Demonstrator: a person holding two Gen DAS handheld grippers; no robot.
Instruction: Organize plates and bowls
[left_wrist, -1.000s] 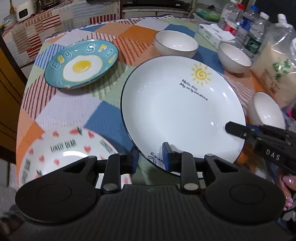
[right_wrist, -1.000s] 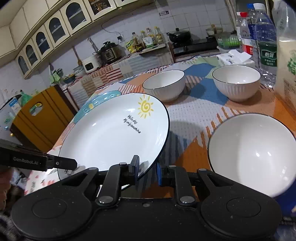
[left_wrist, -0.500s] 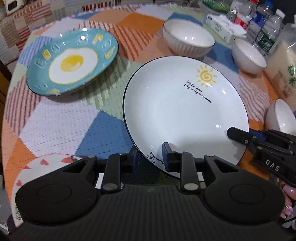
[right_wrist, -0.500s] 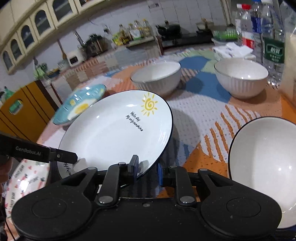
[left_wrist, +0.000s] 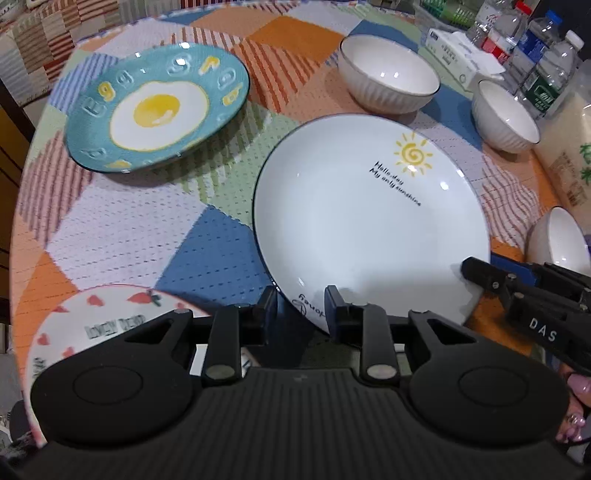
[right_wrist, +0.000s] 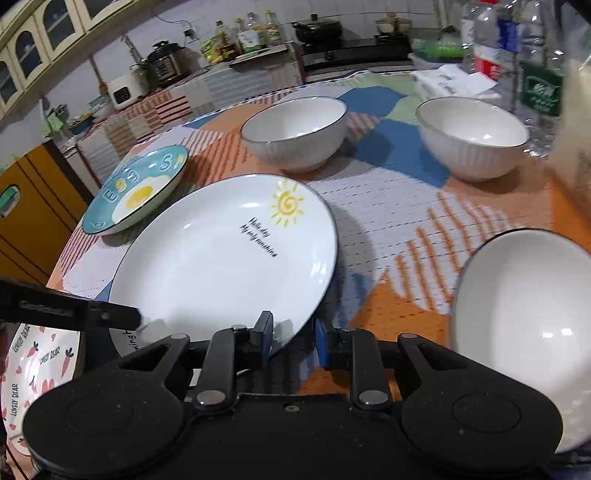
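A large white plate with a sun drawing (left_wrist: 369, 218) (right_wrist: 229, 258) is held above the table by both grippers. My left gripper (left_wrist: 301, 306) is shut on its near rim. My right gripper (right_wrist: 293, 339) is shut on its right rim and shows at the right of the left wrist view (left_wrist: 480, 273). A teal egg plate (left_wrist: 155, 107) (right_wrist: 136, 192) lies at the far left. A pink "Lovely Bear" plate (left_wrist: 110, 317) (right_wrist: 33, 373) lies below at the near left. Two white bowls (left_wrist: 388, 74) (left_wrist: 506, 114) stand at the back. A third bowl (right_wrist: 524, 325) is near right.
Water bottles (left_wrist: 543, 70), a tissue pack (left_wrist: 461, 55) and a rice bag (left_wrist: 569, 158) crowd the table's right side. The round table has a patchwork cloth (left_wrist: 122, 236). A kitchen counter with appliances (right_wrist: 162, 70) is behind.
Both grippers have carried the sun plate leftward and away from me. The pink plate now shows less under the left gripper and the teal plate looks closer.
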